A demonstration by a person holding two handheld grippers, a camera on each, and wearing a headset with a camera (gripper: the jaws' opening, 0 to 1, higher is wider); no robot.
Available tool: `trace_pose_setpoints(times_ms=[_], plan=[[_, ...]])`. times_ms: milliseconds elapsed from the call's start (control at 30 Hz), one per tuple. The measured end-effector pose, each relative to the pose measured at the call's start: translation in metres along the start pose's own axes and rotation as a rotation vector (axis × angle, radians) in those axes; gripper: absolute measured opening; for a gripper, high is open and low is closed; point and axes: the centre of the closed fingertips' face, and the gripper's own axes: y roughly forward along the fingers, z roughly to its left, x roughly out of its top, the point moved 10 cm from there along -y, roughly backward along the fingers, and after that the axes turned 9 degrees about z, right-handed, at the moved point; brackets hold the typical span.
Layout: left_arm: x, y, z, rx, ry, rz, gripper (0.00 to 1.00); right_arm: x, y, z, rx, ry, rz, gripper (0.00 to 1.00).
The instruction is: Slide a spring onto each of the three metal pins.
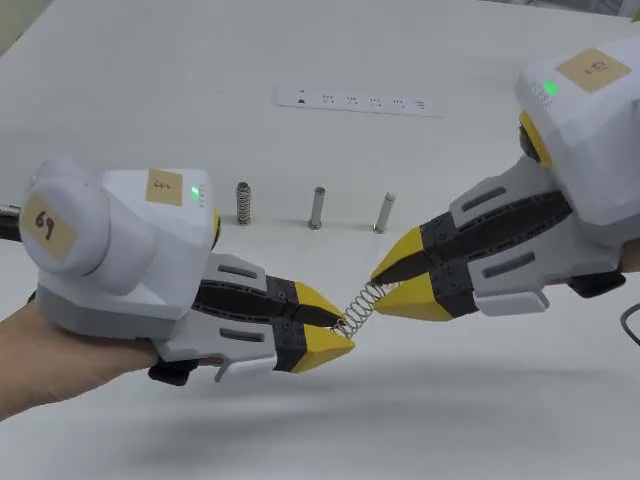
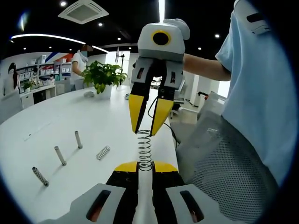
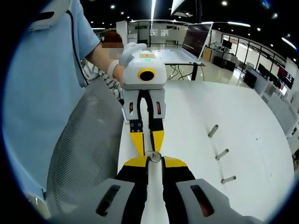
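**Steel coil spring [image 1: 362, 305] gripped at both ends**

Head view: The left gripper [image 1: 343, 332], carried in a hand [image 1: 50, 365], has its yellow-tipped jaws drawn in narrow on the lower end of the coil spring. The right gripper [image 1: 378, 290] pinches the upper end in the same way. The coil spring slants between the two, its turns pulled apart. Behind them, on the white table [image 1: 150, 80], three pins stand upright in a row. The left pin [image 1: 243, 187] carries a fitted spring [image 1: 243, 206]; the middle pin [image 1: 318, 208] and the right pin [image 1: 384, 213] are bare. A white power strip [image 1: 350, 101] lies beyond the row.

Left gripper view: Its own jaws sit nearly together around the near end of the coil spring. The right gripper comes in from above, tips closed on the far end. A loose spring [image 2: 103, 152] lies flat on the table just beside the bare pins.

Right gripper view: The coil spring shows end-on as a small ring between this gripper's jaw tips, with the left gripper facing it (tips together). The three pins stand off to the right, too small to tell which is sleeved
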Motion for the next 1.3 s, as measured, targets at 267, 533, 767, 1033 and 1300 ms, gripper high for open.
trace_pose_setpoints(times_ms=[267,533,767,1033,1300], plan=[[-0.001,0.0,-0.001,0.0,0.013,0.003,0.02,0.001,0.0,0.0,0.006,-0.018,0.011,0.08],[-0.001,0.001,0.0,-0.002,0.024,0.004,0.02,0.002,0.0,-0.001,0.019,-0.011,0.011,0.16],[-0.003,0.005,-0.001,-0.009,0.035,0.021,0.02,0.005,-0.003,-0.003,0.05,-0.05,0.098,0.25],[-0.004,0.008,-0.001,-0.012,0.046,0.034,0.02,0.008,0.001,-0.004,0.087,-0.083,0.148,0.25],[-0.004,0.008,-0.003,-0.017,0.055,0.044,0.02,0.009,0.009,-0.004,0.11,-0.115,0.182,0.21]])
